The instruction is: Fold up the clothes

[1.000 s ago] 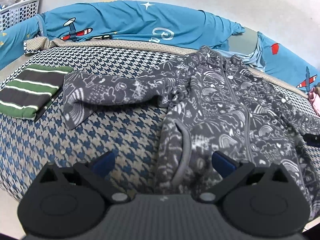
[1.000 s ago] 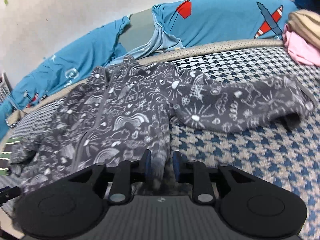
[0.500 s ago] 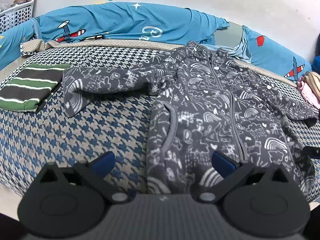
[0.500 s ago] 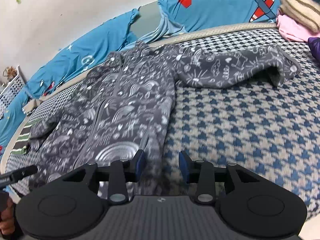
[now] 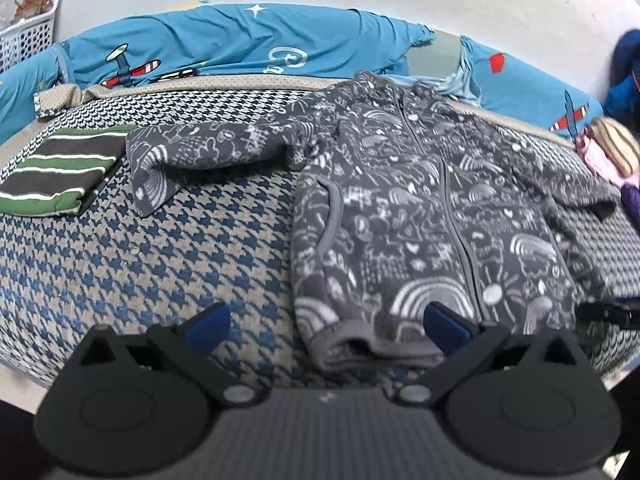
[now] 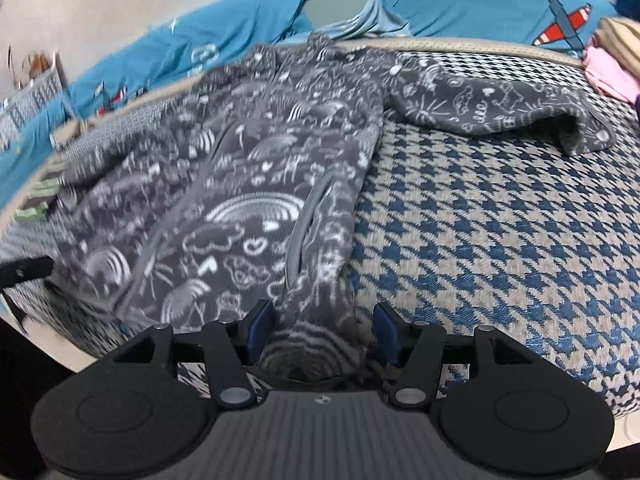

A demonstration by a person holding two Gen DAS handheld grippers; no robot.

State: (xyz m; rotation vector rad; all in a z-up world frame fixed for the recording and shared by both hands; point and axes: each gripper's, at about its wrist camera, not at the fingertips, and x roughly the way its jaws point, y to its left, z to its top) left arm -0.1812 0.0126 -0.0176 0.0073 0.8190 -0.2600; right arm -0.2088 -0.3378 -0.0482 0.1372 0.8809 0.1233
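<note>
Jacket [image 6: 256, 184] hem between parted right tongs [image 6: 322, 336]

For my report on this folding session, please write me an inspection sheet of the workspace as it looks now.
Surface: bed cover with blue and beige houndstooth pattern.
Job's things: grey patterned jacket lies front up, zipped, both sleeves spread out to the sides; a folded green striped garment lies beyond the end of one sleeve.
Clutter: pink and beige clothes piled at the far edge.
Grippers: left gripper open, over the jacket's hem. Right gripper has its jaws just opened, hem corner between them, pads not pressing.
Cables: nothing seen.
Surroundings: blue aeroplane-print sheet along a pale wall; white basket in the corner.
</note>
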